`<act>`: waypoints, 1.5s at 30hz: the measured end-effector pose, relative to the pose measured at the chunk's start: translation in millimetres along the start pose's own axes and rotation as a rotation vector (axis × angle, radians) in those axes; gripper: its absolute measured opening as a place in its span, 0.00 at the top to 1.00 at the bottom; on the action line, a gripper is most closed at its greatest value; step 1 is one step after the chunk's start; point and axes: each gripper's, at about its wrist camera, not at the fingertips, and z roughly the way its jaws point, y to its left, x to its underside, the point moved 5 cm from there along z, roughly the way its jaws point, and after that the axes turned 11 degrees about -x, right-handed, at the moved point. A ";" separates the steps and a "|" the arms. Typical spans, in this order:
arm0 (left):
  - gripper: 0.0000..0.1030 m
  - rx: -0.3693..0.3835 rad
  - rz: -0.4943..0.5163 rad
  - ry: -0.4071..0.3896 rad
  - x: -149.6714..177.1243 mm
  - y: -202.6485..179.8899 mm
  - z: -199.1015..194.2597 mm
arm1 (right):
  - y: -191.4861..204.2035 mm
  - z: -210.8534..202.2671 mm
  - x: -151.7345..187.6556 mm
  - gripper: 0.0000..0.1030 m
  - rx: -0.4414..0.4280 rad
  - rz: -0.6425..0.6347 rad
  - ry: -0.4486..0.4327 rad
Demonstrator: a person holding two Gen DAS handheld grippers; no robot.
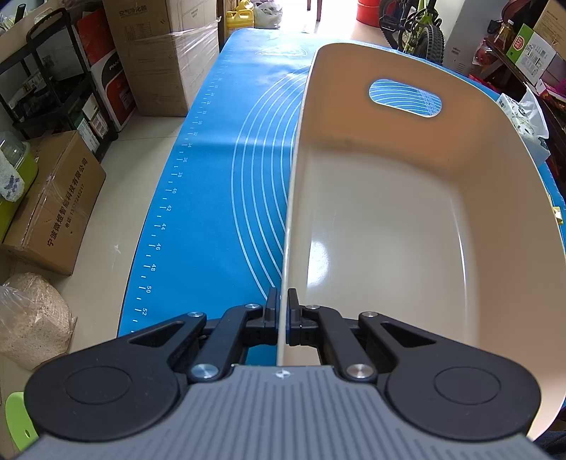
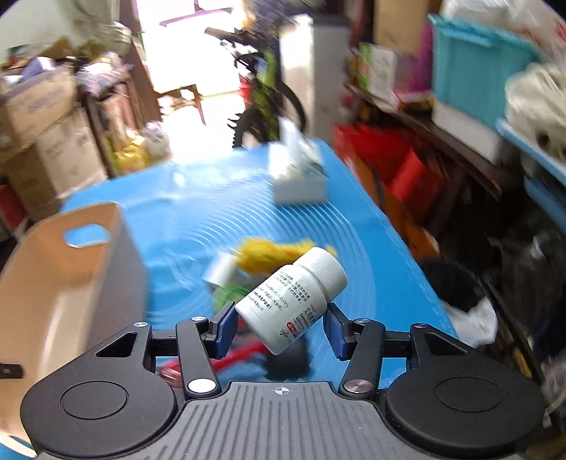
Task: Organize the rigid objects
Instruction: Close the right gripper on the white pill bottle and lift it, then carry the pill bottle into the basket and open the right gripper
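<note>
On a blue silicone baking mat (image 1: 219, 198) printed with white rings and a ruler scale, a beige plastic bin (image 1: 406, 212) stands open and empty, with an oval handle slot in its far wall. The left gripper (image 1: 282, 311) pinches the bin's near rim, its black fingers pressed against the thin wall from both sides, holding the bin steady.

The right gripper (image 2: 281, 323) carries a white medicine bottle (image 2: 293, 297) with a ribbed screw cap and printed label. Its blue-padded fingers clamp the bottle's lower body from either side, and the bottle tilts up and to the right, cap away from the camera. The bottle hangs above the mat, with the bin off to the left in this view.

To do this step well, I judge the bottle should travel left over the bin's rim and come low before release, so it does not bounce on the hard floor. The tilted grip looks shallow, so a smooth path matters. The left grip should hold firm against tipping.

Below the bottle lies a blurred pile: something yellow (image 2: 269, 254), a small white roll (image 2: 221, 270), something green and something red. A tissue box (image 2: 299, 177) sits farther back on the mat.

Cardboard boxes (image 1: 53, 205), a black shelf rack, a bicycle (image 1: 417, 32) and cluttered shelves surround the table.
</note>
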 end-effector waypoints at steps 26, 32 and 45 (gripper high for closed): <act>0.96 -0.004 0.014 -0.006 -0.2 -2.4 -1.2 | 180.9 70.7 41.5 0.44 -0.277 -0.281 0.182; 0.96 -0.003 0.015 -0.008 0.3 -2.2 -1.4 | 190.7 74.0 49.5 0.44 -0.261 -0.348 0.221; 0.96 0.003 0.013 -0.010 0.7 -3.1 -2.2 | 183.8 60.9 42.0 0.36 -0.299 -0.323 0.232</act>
